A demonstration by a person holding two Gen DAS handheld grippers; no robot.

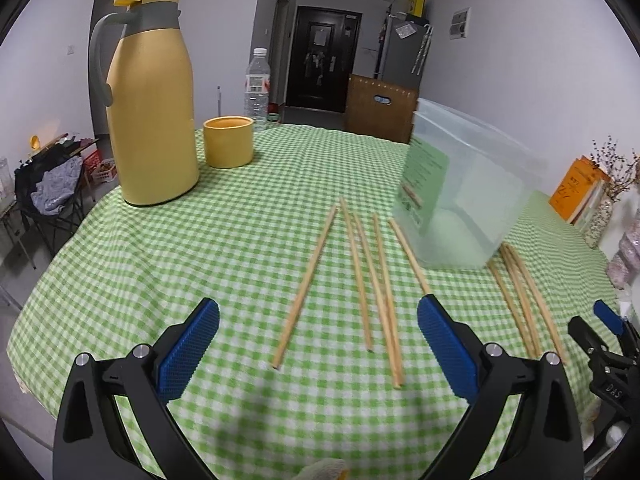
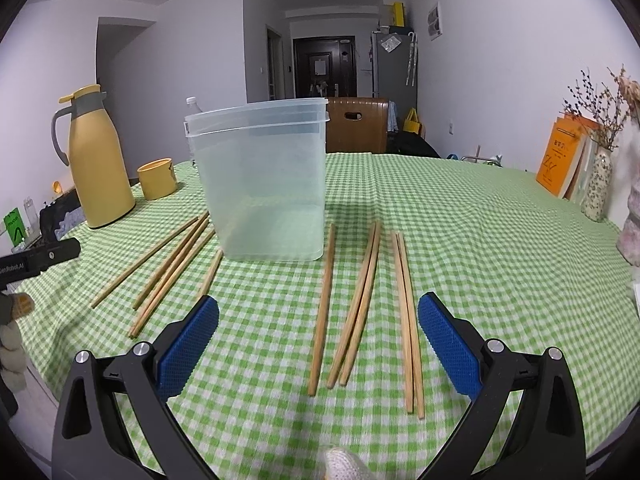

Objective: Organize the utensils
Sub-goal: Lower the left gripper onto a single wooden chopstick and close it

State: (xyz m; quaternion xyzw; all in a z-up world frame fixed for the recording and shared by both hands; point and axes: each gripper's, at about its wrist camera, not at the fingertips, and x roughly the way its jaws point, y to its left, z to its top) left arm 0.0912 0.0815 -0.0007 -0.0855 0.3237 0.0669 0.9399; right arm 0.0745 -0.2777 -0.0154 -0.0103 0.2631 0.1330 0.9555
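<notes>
Left wrist view: five wooden chopsticks [image 1: 362, 280] lie loose on the green checked tablecloth [image 1: 160, 248], fanned lengthwise away from the camera, their far tips near the left wall of a clear plastic container [image 1: 460, 200]. The rightmost of these five runs just beside the container's lower left corner and passes behind the right finger's blue pad [image 1: 446, 348]. A second group of chopsticks [image 1: 524, 300] lies to the right of the container, close together. The left gripper [image 1: 318, 348] hovers over the near ends of the first group with its two fingers spread wide and nothing between them. In the right wrist view the container [image 2: 264, 184] stands upright and looks empty, though its cloudy walls make that hard to confirm. The second group [image 2: 360, 308] numbers five here: one single stick, then two pairs lying side by side. The right gripper [image 2: 318, 348] is likewise spread wide over the near ends of this group, gripping nothing. Beyond the chopsticks on the left stand a yellow thermos jug [image 1: 152, 108] with a grey handle, a yellow cup [image 1: 228, 142] just beside it and a water bottle [image 1: 257, 84] behind. Orange books [image 2: 560, 160] and a vase of dried flowers [image 2: 598, 184] sit at the table's far right edge.
</notes>
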